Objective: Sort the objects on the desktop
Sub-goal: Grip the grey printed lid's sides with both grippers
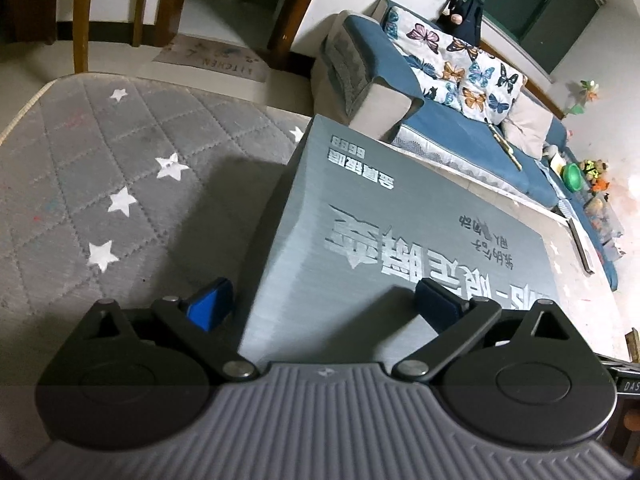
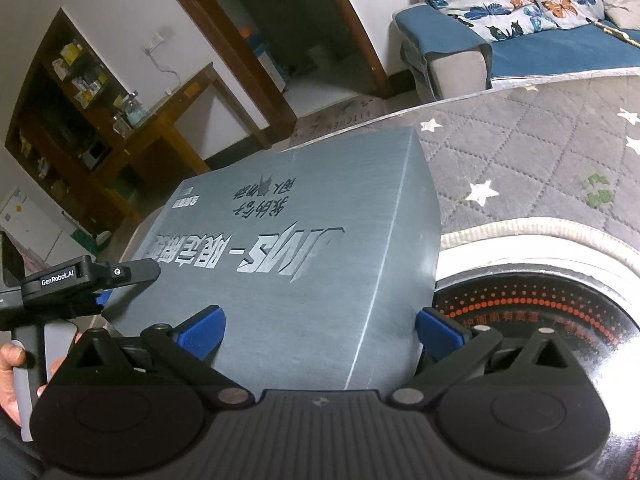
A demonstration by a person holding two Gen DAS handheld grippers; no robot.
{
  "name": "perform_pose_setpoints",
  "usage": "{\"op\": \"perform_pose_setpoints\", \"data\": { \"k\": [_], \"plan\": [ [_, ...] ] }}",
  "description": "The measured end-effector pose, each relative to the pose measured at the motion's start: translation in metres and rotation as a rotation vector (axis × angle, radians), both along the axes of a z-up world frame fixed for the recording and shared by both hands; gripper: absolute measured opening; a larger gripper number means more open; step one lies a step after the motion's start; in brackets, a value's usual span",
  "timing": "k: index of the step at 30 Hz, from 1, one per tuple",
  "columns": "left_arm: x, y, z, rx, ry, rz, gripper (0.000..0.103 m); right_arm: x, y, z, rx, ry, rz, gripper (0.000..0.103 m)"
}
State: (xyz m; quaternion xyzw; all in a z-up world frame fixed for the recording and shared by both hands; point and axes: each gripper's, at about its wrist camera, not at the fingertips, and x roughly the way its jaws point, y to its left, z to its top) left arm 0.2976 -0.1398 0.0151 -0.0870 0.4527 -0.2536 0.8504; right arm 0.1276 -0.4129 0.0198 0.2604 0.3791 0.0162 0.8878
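Right wrist view shows a big grey box with silver letters lying on a grey starry mat. Both claws are spread wide at its near end, the right gripper by one corner and the left gripper by the other. A blue sofa stands behind.

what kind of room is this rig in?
Likely a home living room. A blue sofa with butterfly cushions stands behind the quilted table cover, and a mat reading KITCHEN lies in a doorway.
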Motion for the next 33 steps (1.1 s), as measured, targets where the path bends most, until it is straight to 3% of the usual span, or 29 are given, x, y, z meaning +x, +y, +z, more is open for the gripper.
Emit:
{"op": "perform_pose_setpoints", "data": {
  "k": [14, 33],
  "plan": [
    [-0.005, 0.003, 0.0, -0.014, 0.008, 0.013, 0.102, 0.005, 0.004, 0.003, -0.006, 0.013, 0.015, 0.103],
    [-0.032, 0.008, 0.05, -0.056, -0.059, 0.03, 0.102, -0.003, 0.003, 0.046, -0.023, -0.089, 0.005, 0.103]
  ]
}}
